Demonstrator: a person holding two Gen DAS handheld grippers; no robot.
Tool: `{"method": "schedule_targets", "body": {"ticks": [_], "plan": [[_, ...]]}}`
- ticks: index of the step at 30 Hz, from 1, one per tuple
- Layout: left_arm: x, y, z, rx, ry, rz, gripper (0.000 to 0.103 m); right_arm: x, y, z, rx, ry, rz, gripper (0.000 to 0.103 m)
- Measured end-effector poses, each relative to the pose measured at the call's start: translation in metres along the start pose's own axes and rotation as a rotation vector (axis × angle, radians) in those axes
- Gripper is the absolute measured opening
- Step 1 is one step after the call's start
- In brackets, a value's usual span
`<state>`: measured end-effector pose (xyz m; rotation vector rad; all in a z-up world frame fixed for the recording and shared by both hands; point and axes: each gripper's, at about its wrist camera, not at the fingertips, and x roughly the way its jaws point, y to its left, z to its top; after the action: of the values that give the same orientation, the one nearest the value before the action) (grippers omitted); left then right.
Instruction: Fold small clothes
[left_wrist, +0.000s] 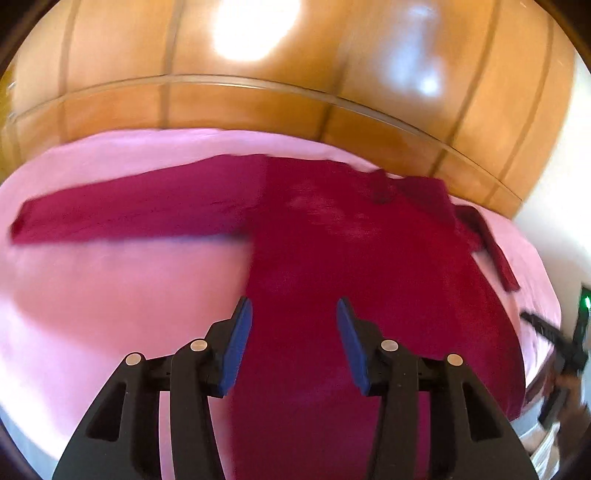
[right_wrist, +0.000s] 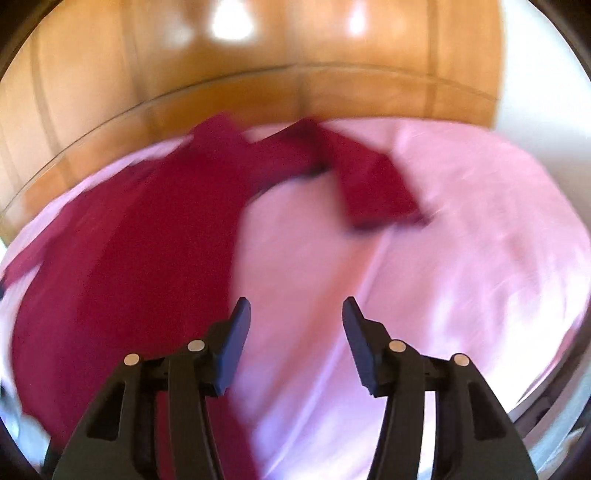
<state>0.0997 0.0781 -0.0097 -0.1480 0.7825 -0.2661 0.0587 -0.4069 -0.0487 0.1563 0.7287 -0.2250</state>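
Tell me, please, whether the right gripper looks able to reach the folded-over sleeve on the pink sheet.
Probably yes: the right gripper is open and empty, and only bare pink sheet lies between it and the folded-over sleeve ahead.

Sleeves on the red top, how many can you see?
2. One sleeve lies stretched straight out across the pink sheet. The other sleeve is bent back at the far side of the red top.

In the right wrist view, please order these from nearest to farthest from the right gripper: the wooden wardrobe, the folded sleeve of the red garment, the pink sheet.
From the right gripper:
1. pink sheet, directly beneath and ahead of the open jaws.
2. folded sleeve of the red garment, farther ahead, slightly right.
3. wooden wardrobe, behind the bed, at the top.
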Motion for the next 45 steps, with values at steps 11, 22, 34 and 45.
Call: {"method": "schedule_targets", "body": {"ticks": [11, 22, 34, 45], "plan": [[0.103, -0.052, 0.004, 0.151, 0.111, 0.005, 0.055, 0.084, -0.004, 0.037, -0.174, 0.023, -0.172, 0.008], [0.106, -0.042, -0.004, 0.12, 0.096, -0.034, 0.064, -0.046, -0.091, 0.125, 0.089, -0.279, -0.153, 0.007], [0.108, -0.042, -0.002, 0.115, 0.103, -0.039, 0.066, 0.061, -0.225, 0.183, 0.298, -0.067, -0.438, 0.006], [0.112, -0.047, -0.003, 0.133, 0.108, -0.021, 0.072, 0.094, -0.254, 0.128, 0.507, 0.004, -0.288, 0.043]]}}
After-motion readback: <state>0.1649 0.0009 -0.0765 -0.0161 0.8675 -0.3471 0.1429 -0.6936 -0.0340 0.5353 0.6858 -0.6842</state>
